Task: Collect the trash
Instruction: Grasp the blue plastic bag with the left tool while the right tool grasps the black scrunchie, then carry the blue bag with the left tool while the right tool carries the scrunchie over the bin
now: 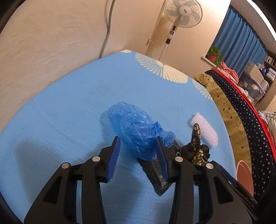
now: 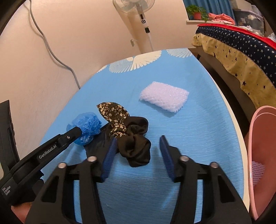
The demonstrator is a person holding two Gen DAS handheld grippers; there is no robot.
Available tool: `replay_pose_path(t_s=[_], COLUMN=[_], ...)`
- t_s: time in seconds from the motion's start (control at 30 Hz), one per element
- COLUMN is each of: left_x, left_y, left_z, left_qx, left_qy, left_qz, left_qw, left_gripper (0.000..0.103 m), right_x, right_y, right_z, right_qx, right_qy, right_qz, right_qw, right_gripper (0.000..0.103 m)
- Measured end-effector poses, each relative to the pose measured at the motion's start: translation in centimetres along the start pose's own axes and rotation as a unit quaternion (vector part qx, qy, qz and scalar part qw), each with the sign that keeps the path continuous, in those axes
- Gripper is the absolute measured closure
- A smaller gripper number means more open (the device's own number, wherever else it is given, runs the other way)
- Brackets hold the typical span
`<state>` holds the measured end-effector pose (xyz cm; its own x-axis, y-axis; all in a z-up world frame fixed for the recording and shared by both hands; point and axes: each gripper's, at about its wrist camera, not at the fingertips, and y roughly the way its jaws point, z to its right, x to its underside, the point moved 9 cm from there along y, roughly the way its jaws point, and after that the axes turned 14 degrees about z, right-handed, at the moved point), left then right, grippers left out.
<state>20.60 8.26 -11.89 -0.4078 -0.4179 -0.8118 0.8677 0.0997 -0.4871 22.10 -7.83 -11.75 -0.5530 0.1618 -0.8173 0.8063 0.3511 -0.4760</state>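
A crumpled blue plastic bag [image 1: 136, 127] lies on the blue tablecloth [image 1: 69, 112], resting on a flat black wrapper [image 1: 155, 174]. My left gripper [image 1: 138, 139] stands open around the bag's near end; the right pad touches it, the left pad is clear of it. A black scrunchie [image 2: 136, 148] with a floral bow lies between the jaws of my right gripper [image 2: 138, 138], which is open: the scrunchie sits against the left pad and apart from the right one. A white bubble-wrap piece [image 2: 163, 96] lies farther back. In the right wrist view the left gripper's finger [image 2: 75, 132] rests against the blue bag [image 2: 86, 125].
A pink bin [image 2: 258, 155] stands off the table's right edge with a pink foam net inside. Beyond it is a bed with a starred cover [image 2: 241, 44]. A standing fan [image 1: 181, 15] and a grey cable [image 2: 51, 51] are by the wall behind the table.
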Motion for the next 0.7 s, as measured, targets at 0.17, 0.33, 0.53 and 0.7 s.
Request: replay_pose_path(t_s=[0.17,0.33,0.53,0.7], left_x=[0.0,-0.9,-1.9,-2.5], left_y=[-0.1,-1.1,-3.1,-5.1], left_z=[0.4,1.8,3.4,5.2], left_qx=[0.015,0.025,0.039,0.055], left_qy=[0.000,0.023,0.048,0.078], left_qz=[-0.004,0.012,0.030,0.044], left_qw=[0.9999,0.9994,0.9976,0.9945], left_gripper=[0.092,0.101,0.101,0.101], right_x=[0.1,-0.6,-2.5,-4.0], right_y=[-0.4,-1.4,-3.8,-6.7], right_z=[-0.6,-0.4,0.3,1.4], right_qx=[-0.005,0.000,0.013,0.033], right_qy=[-0.016,-0.018,-0.022,-0.024], right_qz=[0.001,0.015,0.046,0.072], right_qw=[1.000,1.000,0.999,0.997], right_gripper=[0.087,0.090,0.090,0.090])
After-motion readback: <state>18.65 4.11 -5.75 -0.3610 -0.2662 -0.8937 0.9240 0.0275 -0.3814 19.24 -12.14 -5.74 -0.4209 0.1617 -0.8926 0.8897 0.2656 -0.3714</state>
